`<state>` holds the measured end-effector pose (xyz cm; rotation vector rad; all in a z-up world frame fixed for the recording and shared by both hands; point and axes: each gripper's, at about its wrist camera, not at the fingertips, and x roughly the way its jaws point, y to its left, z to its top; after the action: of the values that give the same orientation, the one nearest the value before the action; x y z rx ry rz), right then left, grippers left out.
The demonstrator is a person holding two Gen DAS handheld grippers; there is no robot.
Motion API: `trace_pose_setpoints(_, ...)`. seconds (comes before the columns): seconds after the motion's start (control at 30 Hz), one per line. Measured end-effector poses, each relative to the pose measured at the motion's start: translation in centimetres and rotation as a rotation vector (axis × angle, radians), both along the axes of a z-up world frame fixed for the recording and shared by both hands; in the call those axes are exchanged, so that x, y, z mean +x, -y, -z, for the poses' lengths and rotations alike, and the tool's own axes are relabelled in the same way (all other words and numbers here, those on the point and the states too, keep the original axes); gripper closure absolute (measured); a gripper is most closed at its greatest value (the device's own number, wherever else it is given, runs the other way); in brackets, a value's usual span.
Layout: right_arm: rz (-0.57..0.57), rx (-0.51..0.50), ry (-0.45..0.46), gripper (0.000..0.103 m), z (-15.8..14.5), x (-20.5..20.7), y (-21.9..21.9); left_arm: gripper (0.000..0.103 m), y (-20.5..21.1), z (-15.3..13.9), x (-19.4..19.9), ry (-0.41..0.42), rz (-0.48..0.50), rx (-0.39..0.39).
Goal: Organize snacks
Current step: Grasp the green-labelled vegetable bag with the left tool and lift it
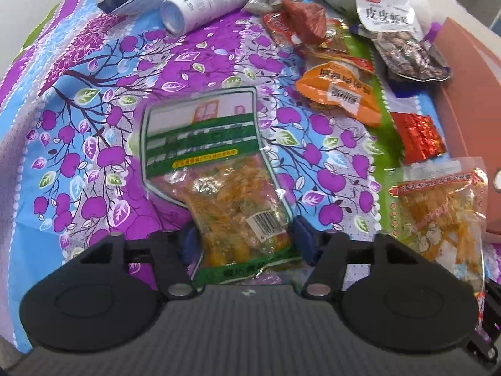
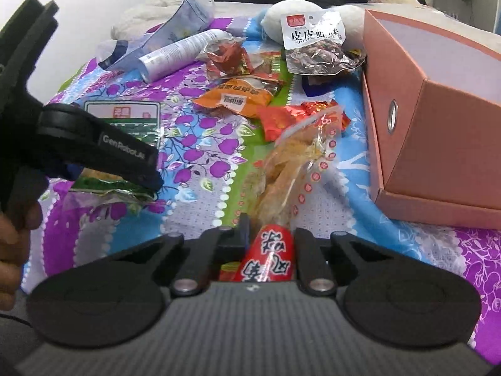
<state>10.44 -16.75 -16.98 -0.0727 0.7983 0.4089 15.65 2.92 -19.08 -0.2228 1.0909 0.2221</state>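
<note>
My left tool [image 1: 241, 235] pinches the green-topped clear snack bag [image 1: 216, 169], my right tool [image 2: 269, 235] the crinkly clear-and-red packet [image 2: 291, 169]; slick film may slip.

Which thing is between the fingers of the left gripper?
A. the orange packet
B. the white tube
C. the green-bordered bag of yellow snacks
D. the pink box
C: in the left wrist view the green-bordered bag of yellow snacks lies with its lower end between the blue pads of the left gripper, while the white tube, the orange packet and the pink box lie farther away.
</note>
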Motion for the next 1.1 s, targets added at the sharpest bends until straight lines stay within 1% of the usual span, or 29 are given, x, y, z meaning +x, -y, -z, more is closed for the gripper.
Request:
trace_pose_setpoints(0.17, 0.010, 0.018, 0.005, 0.092, -0.9, -0.3, 0.5, 0.040, -0.4, -0.8, -1.0, 0.024, 0.027, -0.039)
trace_pose_setpoints(0.27, 0.015, 0.040, 0.004, 0.092, -1.6, -0.7, 1.1, 0.040, -0.7, -1.8, -1.8, 0.041, 0.032, -0.045)
trace_pose_setpoints(0.5, 0.031, 0.080, 0.027, 0.092, -4.0, -1.7, 2.3, 0.040, -1.3, -5.2, -3.3, 0.095, 0.044, -0.063)
trace_pose_setpoints(0.7, 0.034, 0.111, 0.058, 0.092, -6.2, -2.7, 2.9, 0.040, -0.6, -8.2, -4.1, 0.152, 0.080, -0.066)
trace_pose_setpoints(0.73, 0.032, 0.114, 0.063, 0.092, -6.5, -2.8, 3.0, 0.043, -0.5, -8.6, -4.1, 0.159, 0.088, -0.069)
trace_pose_setpoints(0.8, 0.031, 0.121, 0.076, 0.092, -7.3, -3.1, 3.3, 0.055, -0.2, -9.4, -4.3, 0.168, 0.101, -0.072)
trace_pose_setpoints(0.87, 0.035, 0.128, 0.088, 0.092, -8.0, -3.4, 3.6, 0.056, 0.0, -10.1, -4.4, 0.181, 0.111, -0.087)
trace_pose_setpoints(0.93, 0.041, 0.132, 0.099, 0.092, -8.7, -3.5, 3.9, 0.064, 0.4, -10.5, -4.5, 0.196, 0.130, -0.080)
trace_pose_setpoints(1.0, 0.049, 0.131, 0.110, 0.092, -9.0, -3.5, 4.1, 0.065, 0.6, -10.3, -4.3, 0.195, 0.132, -0.067)
trace_pose_setpoints(1.1, 0.056, 0.117, 0.103, 0.092, -8.5, -3.5, 4.4, 0.065, 0.3, -9.4, -4.2, 0.178, 0.120, -0.109)
